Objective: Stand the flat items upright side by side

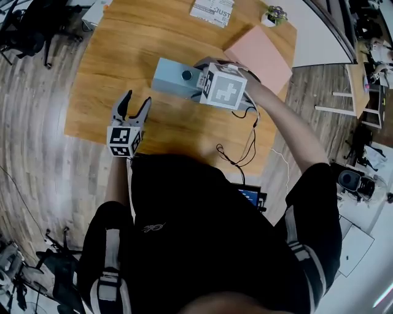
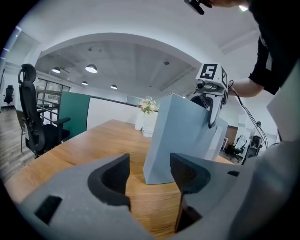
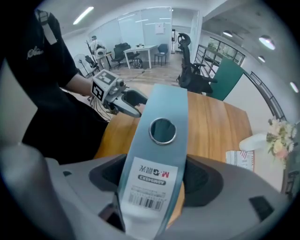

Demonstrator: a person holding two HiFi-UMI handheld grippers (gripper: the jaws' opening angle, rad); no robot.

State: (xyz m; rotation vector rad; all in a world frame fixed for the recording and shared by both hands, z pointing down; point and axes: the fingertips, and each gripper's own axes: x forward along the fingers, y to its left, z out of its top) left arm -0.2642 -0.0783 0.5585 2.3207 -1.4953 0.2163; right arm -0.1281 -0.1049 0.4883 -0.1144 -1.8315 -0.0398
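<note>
**Right gripper (image 3: 154,176) holds a standing binder (image 1: 172,76); left gripper (image 1: 136,103) waits empty.**
The right arm reaches out over the middle of the desk (image 1: 123,49), and its fingers (image 3: 206,180) are clamped on the binder's labelled spine, close to the ring hole. The grey-blue binder stands upright on the desk's middle. The left arm is tucked close to the body, with its gripper low over the near left edge, pointing at the binder. Its fingers (image 2: 110,178) are spread with only bare desk between them. A pink folder (image 1: 258,52) lies flat toward the far right corner. At the far edge, a booklet (image 1: 212,11) lies flat and a small white pot (image 1: 274,15) holds a plant.
</note>
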